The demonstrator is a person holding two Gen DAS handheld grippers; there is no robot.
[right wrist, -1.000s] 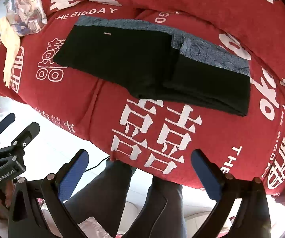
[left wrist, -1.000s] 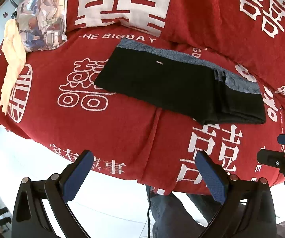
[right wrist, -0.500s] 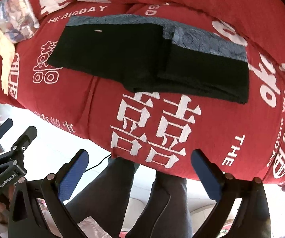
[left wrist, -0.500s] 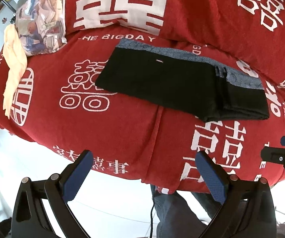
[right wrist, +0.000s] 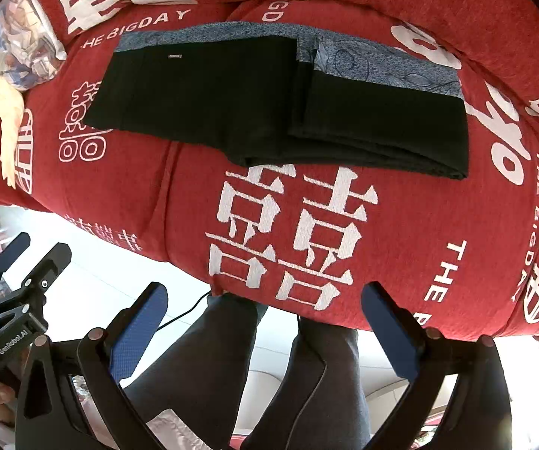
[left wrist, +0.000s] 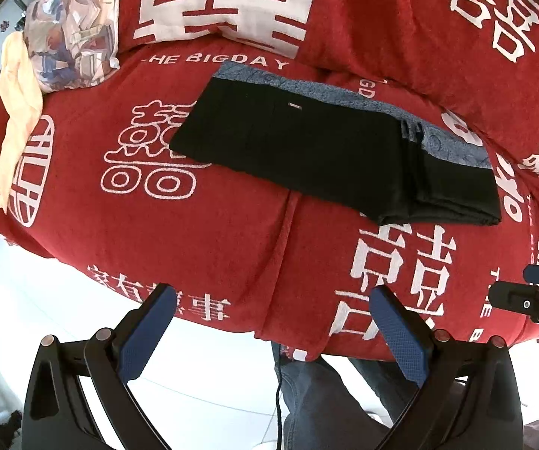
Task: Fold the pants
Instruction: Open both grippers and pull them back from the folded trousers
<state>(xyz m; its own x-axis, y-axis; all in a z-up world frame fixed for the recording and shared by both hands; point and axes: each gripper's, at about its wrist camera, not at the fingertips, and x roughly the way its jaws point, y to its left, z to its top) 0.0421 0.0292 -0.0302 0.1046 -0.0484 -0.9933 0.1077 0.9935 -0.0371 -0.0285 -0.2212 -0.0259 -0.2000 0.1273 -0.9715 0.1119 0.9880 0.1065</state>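
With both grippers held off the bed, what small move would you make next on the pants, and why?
Probably bring the right gripper forward to the pants' right end. Both it and the left gripper are open and empty, short of the red bedspread's edge, and the pants lie flat with one fold already stacked there.

black pants with blue-grey patterned band, red white-lettered blanket

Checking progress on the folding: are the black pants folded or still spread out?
Folded. The black pants lie as a compact rectangle on the red bedspread, layered edges stacked at one end.
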